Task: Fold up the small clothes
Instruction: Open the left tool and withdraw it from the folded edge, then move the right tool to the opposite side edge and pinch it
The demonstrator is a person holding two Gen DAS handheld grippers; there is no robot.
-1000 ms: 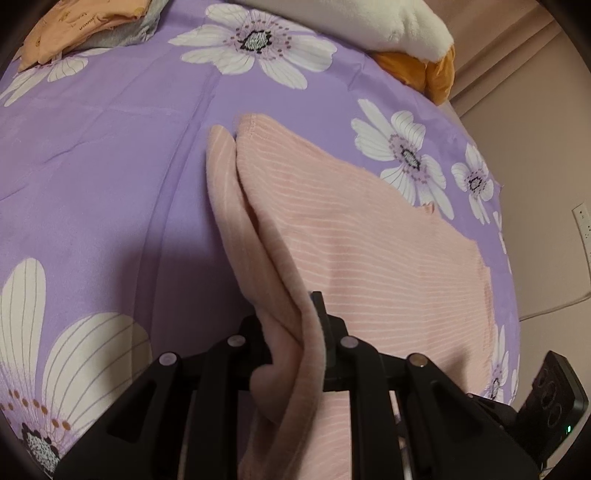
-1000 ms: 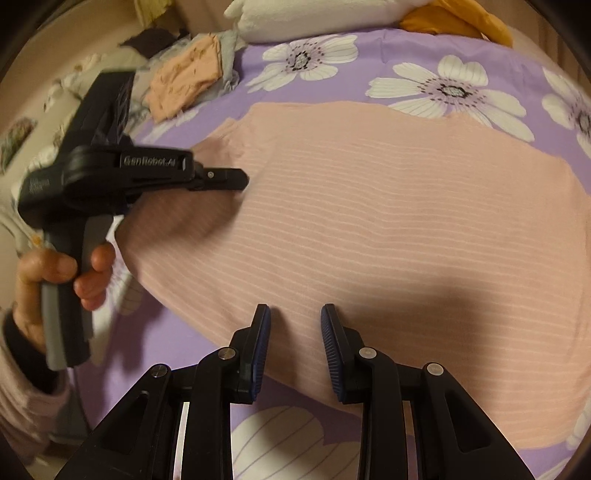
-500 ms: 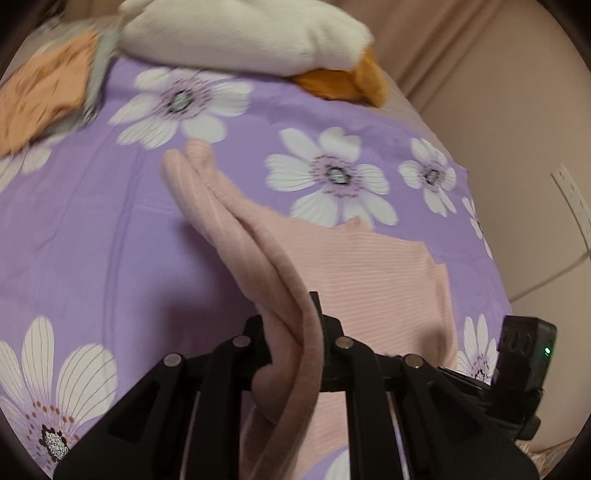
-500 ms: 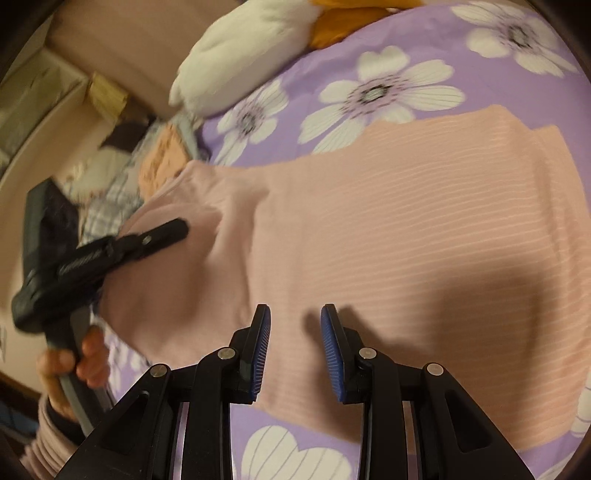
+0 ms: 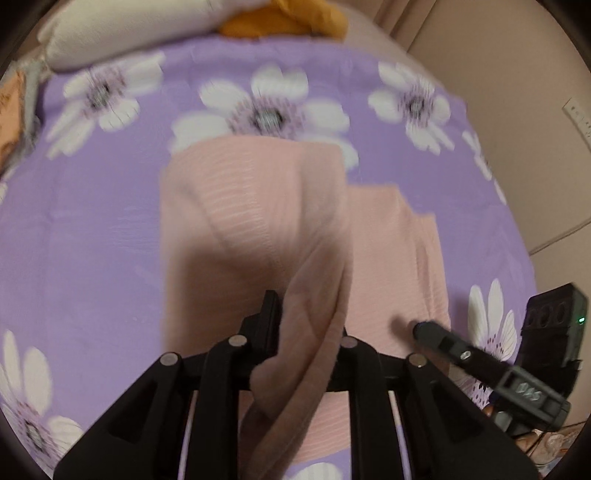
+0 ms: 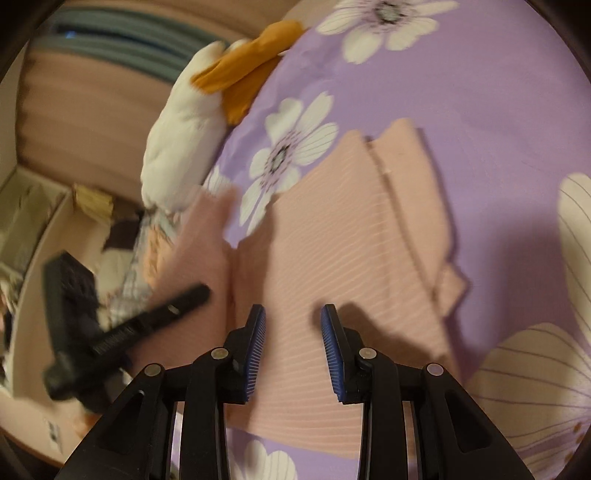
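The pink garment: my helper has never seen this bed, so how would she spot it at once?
Find the purple bedsheet printed with big white flowers. In its middle lies the pink garment, ribbed with thin pale stripes, one edge lifted in the left tongs. Unlike the white pillow and orange cloth at the head, it is pink.

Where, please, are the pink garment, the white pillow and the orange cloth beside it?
pink garment (image 6: 332,266): right wrist view, on its flat ribbed middle.
white pillow (image 6: 177,140): right wrist view, on its bulging middle.
orange cloth (image 6: 243,77): right wrist view, on its middle fold.

Garment (image 5: 255,206) on bedsheet (image 5: 92,229), pillow (image 5: 125,33) seemingly behind
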